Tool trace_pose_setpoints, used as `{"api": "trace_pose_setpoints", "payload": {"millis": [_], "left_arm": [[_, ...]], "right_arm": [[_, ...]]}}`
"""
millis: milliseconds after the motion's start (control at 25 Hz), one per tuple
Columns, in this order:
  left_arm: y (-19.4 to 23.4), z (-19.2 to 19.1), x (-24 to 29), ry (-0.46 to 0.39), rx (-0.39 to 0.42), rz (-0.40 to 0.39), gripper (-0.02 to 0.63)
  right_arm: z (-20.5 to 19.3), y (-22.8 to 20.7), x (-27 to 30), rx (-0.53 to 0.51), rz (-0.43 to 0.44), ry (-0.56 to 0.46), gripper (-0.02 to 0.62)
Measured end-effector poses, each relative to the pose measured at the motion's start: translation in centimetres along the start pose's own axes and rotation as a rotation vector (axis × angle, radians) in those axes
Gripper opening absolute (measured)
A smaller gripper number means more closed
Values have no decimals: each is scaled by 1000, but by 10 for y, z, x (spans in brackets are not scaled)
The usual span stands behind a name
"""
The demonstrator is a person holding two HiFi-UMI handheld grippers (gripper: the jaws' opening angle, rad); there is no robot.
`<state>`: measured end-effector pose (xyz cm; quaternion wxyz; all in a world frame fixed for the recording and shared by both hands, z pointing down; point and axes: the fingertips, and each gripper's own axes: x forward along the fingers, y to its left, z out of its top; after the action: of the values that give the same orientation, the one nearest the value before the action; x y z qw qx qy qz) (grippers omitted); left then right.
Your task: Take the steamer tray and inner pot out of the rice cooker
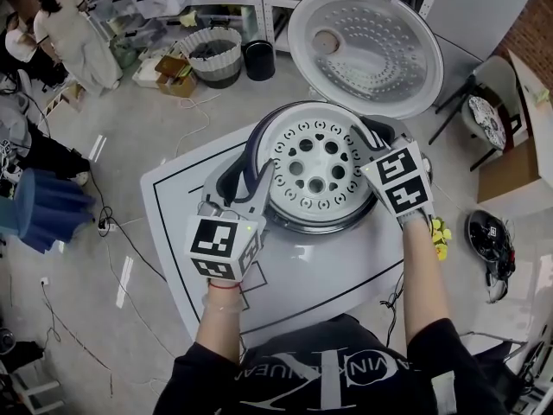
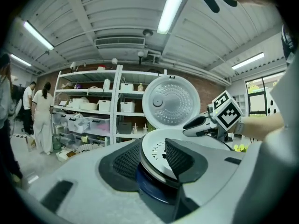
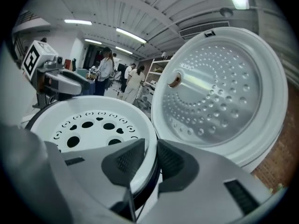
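The rice cooker (image 1: 251, 141) stands in the middle of your white counter (image 1: 302, 275) with its lid (image 1: 367, 50) swung fully up and back. The white steamer tray (image 1: 315, 167), pierced with round holes, sits level in the cooker's mouth.

Your left gripper (image 1: 246, 178) is at the tray's near-left edge. Its fingers (image 2: 124, 160) stand wide apart, astride the tray's rim, with one pad outside the cooker's dark wall and the other over the tray's top.

Your right gripper (image 1: 371, 138) is at the far-right edge, just beside the lid's hinge side. Its fingers (image 3: 126, 162) are narrow, one pad on the inner face of the tray's rim and one on the outer face. They look to be pinching the rim, though the contact itself is hard to confirm from this angle.
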<state>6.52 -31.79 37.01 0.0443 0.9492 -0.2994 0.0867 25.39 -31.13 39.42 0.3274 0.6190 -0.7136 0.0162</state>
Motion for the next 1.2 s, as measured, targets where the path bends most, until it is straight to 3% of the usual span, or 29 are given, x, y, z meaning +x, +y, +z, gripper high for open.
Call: {"api": "trace_pose_setpoints", "payload": {"millis": [160, 360, 880, 1200], "left_arm": [[-4, -1, 3, 1, 1, -10, 147], [0, -2, 3, 12, -15, -1, 150], [-7, -9, -2, 35, -55, -23, 150], [-14, -5, 4, 38, -32, 16, 118]], "right_arm": [[10, -1, -3, -104, -26, -11, 76], [22, -1, -11, -43, -5, -61, 67], [61, -5, -77, 116, -65, -400, 54], [65, -9, -98, 199, -26, -500, 52]]}}
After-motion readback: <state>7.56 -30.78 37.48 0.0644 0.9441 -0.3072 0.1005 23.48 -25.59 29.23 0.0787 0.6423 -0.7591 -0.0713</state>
